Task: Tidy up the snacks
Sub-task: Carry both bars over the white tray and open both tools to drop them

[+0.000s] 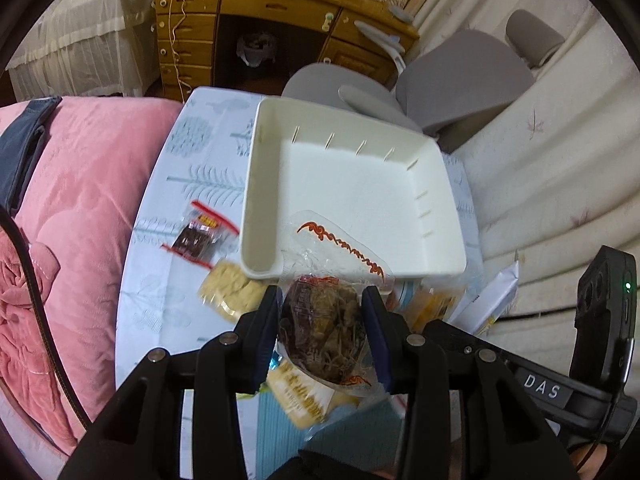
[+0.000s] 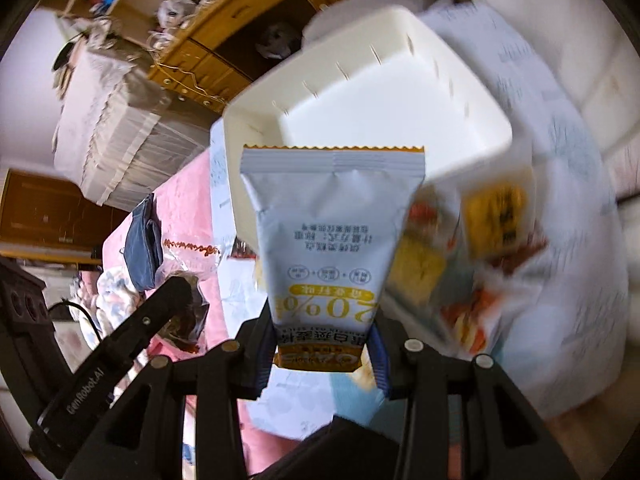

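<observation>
My left gripper [image 1: 322,312] is shut on a clear packet of brown dried snack [image 1: 324,320], held just before the near rim of the empty white bin [image 1: 352,184]. My right gripper [image 2: 324,344] is shut on a white and yellow snack bar wrapper [image 2: 332,232], held upright in front of the same bin [image 2: 360,112]. The left gripper with its packet shows at the left of the right wrist view [image 2: 176,300]. The right gripper's body [image 1: 600,320] shows at the right of the left wrist view.
Loose snacks lie on the pale blue tablecloth [image 1: 168,240]: a dark red-edged packet [image 1: 198,236], a beige packet [image 1: 230,288], yellow packets [image 1: 304,396] [image 2: 496,220]. A pink quilt [image 1: 72,208] is left, a grey chair [image 1: 460,80] behind the bin, a wooden desk [image 1: 260,20] beyond.
</observation>
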